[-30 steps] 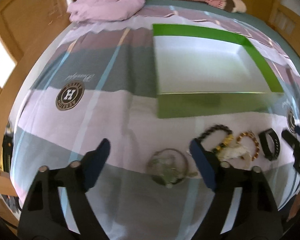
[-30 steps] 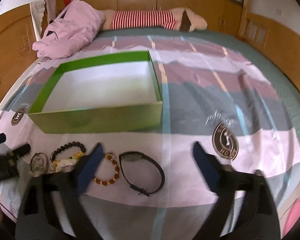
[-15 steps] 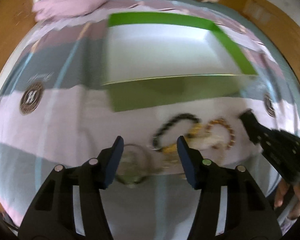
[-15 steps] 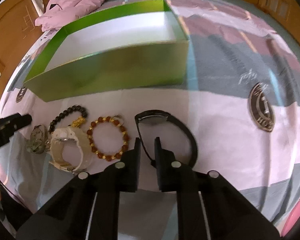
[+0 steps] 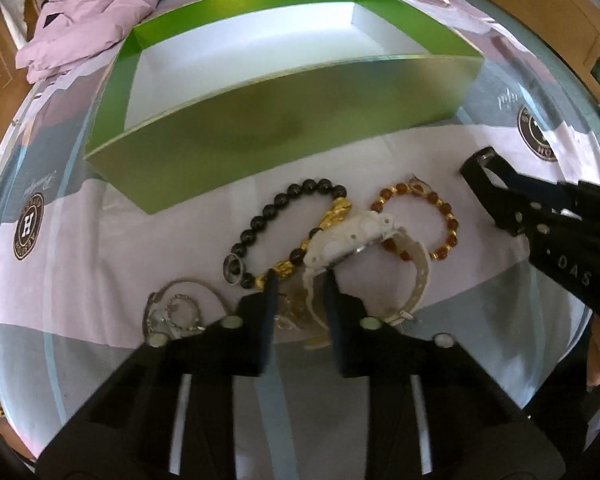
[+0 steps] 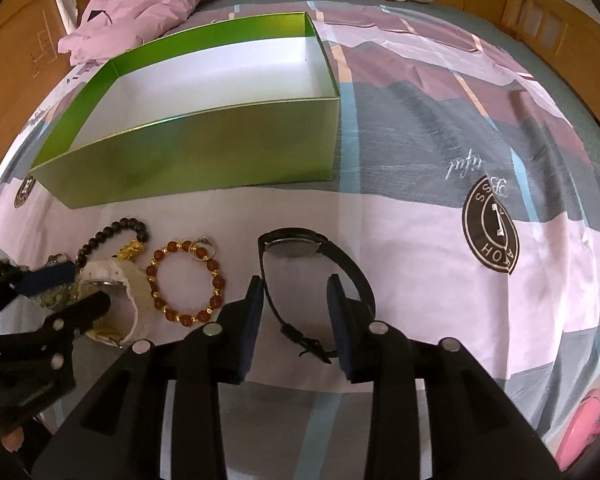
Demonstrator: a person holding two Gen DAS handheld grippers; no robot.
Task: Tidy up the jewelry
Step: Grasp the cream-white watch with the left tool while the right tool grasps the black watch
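Left wrist view: green box (image 5: pixel 260 140) far side, w/ nothing inside; all jewelry lies near of it, none stored yet. L→R: silver watch (image 5: pixel 176 312), black bead bracelet (image 5: pixel 284 204), white watch (image 5: pixel 352 236), amber bracelet (image 5: pixel 440 216). Left gripper (image 5: pixel 298 284) closing around white strap, not yet clamped. Right gripper (image 6: pixel 294 292) opening, astride black watch (image 6: pixel 300 246), no grip. Pieces overlap, could snag.

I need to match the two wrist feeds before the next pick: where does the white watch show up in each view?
Left wrist: the white watch lies just below centre, its strap between the closing left gripper fingers.
Right wrist: the white watch is at the lower left, beside the left gripper.
Shared landmark: the green box sits behind it in both views.
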